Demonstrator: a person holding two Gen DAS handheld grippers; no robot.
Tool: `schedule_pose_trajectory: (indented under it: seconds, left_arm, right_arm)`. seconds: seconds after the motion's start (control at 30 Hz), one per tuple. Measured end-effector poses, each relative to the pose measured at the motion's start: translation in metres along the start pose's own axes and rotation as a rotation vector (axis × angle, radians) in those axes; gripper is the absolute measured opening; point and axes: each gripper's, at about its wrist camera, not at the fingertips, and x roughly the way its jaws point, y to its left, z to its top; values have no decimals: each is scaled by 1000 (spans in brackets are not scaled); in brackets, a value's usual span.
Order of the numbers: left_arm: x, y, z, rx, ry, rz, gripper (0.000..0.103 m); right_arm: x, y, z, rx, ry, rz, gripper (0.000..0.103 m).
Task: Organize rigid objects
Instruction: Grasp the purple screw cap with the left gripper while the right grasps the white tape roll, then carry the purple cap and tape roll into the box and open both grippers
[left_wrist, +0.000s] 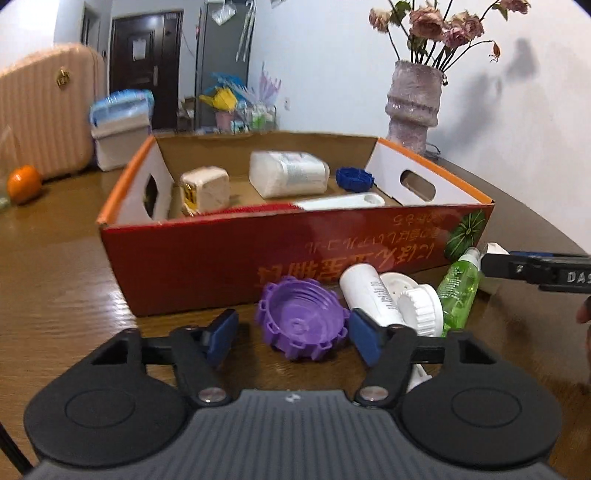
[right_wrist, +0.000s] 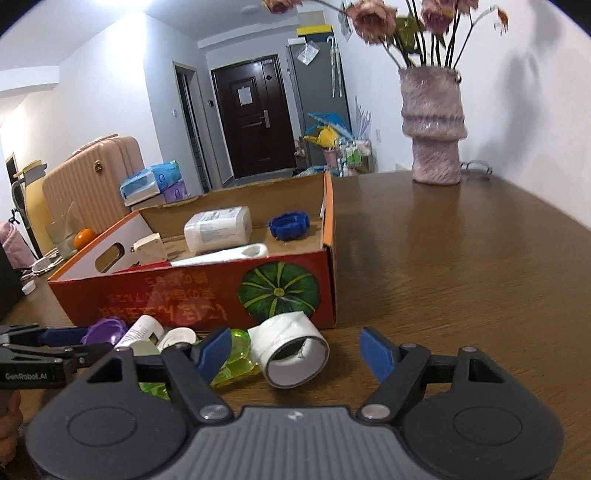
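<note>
Your left gripper (left_wrist: 293, 338) fingers straddle the ribbed purple plastic cap (left_wrist: 303, 323) before the red cardboard box (left_wrist: 258, 254), untouched; right gripper (right_wrist: 295, 354) gapes around the white tape roll (right_wrist: 291, 354), both staged for boxing.

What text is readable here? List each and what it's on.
"GenRobot.AI": side of the left gripper, right wrist view.
"DAS", cut off by the frame edge: right gripper, left wrist view.
Box front: upside-down print, too blurred to read.
White tube and white bottle labels: too small and blurred.
</note>
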Motion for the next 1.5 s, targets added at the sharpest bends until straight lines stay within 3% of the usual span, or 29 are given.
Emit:
schedule_pose_trajectory:
  seconds: [0.07, 0.2, 0.43, 0.77, 1.2, 1.5]
  left_arm:
    - [-1, 0, 0, 0, -3, -12, 54]
    - [-2, -2, -1, 14, -6, -6, 53]
    - [-12, -9, -7, 23, -18, 42, 53]
    - [-87, -8, -40, -45, -103, 137, 53]
    - [-200, -19, -61, -69, -259, 127, 53]
    - [-235, -25, -78, -73, -298, 99, 53]
  right_arm:
    - [4, -5, -2, 30, 0, 24, 72]
    - [5, -12, -4, 83, 8, 98, 47]
    - [0, -8, -7, 84, -5, 59, 47]
    - [-58, 13, -33, 102, -51, 23, 47]
    - [-157, 68, -45, 21, -158, 74, 47]
    - [-201, 93, -55, -22, -205, 106, 47]
